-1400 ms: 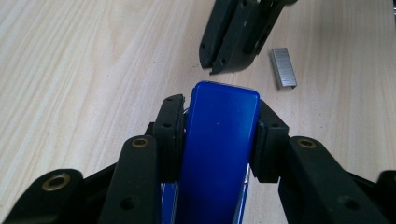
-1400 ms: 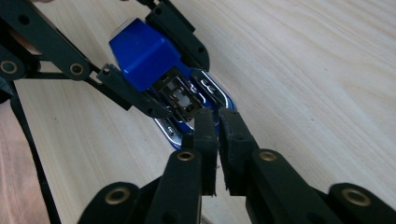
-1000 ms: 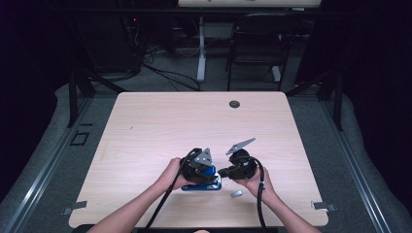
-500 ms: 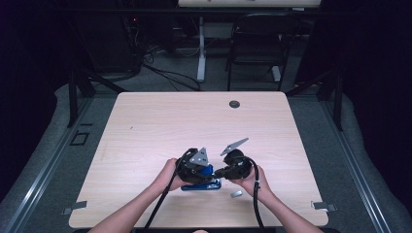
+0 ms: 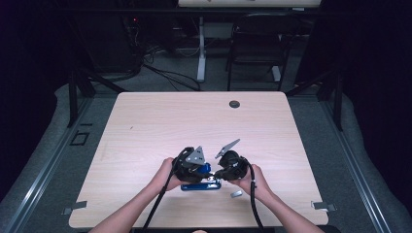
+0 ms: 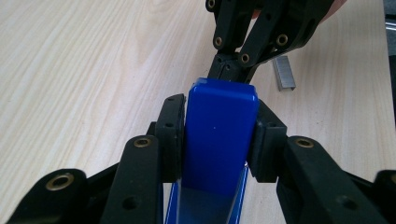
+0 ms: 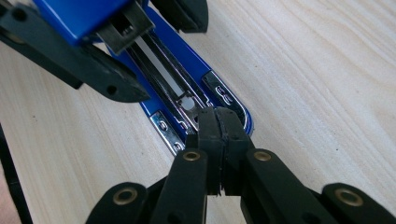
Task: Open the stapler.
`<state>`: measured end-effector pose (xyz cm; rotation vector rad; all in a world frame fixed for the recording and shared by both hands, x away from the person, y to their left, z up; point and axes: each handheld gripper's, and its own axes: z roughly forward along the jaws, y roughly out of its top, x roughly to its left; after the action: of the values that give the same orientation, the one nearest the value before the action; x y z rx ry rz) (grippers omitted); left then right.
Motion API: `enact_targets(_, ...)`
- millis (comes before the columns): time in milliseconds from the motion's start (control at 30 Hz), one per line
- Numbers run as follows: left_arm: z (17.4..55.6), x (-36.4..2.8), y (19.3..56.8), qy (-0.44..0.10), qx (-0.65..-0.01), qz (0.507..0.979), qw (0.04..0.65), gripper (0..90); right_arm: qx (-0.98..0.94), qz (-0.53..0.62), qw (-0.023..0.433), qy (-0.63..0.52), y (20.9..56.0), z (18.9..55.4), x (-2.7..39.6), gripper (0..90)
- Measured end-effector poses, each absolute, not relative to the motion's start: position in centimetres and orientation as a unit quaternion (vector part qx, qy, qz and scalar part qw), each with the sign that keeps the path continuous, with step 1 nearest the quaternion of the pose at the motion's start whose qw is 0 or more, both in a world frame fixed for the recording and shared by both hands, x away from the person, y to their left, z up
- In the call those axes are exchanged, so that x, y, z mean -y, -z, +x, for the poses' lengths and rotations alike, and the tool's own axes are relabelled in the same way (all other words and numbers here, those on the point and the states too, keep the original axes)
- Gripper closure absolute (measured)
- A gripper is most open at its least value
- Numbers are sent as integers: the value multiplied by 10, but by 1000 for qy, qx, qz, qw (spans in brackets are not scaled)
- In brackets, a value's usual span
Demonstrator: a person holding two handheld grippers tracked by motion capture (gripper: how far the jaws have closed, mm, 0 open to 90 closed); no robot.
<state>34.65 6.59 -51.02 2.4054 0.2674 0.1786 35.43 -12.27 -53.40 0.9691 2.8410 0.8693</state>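
Observation:
A blue stapler (image 5: 200, 185) lies hinged open near the table's front edge. My left gripper (image 6: 219, 135) is shut on its raised blue top cover (image 6: 220, 116), one pad on each side. The chrome staple channel (image 7: 173, 79) and the blue base (image 7: 236, 109) lie exposed below. My right gripper (image 7: 218, 126) is shut with nothing between its pads, and its tips rest on the front end of the channel. In the high view the left gripper (image 5: 204, 171) and the right gripper (image 5: 217, 175) meet tip to tip over the stapler. A strip of staples (image 5: 236, 194) lies on the table beside the right hand.
The light wooden table (image 5: 160, 131) has a black round grommet (image 5: 234, 104) near its far edge. A dark chair (image 5: 257, 43) and table legs stand beyond it. In the left gripper view the strip of staples (image 6: 284, 72) lies just past the right gripper.
The right gripper has edged slightly left, closer to the left gripper and the stapler. The left gripper has kept its hold and its place.

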Motion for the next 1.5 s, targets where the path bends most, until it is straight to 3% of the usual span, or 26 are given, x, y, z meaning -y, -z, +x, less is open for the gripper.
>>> enact_targets(1500,339,-103,493,-82,-139,926,341,646,-913,311,-27,-263,532,365,121,900)
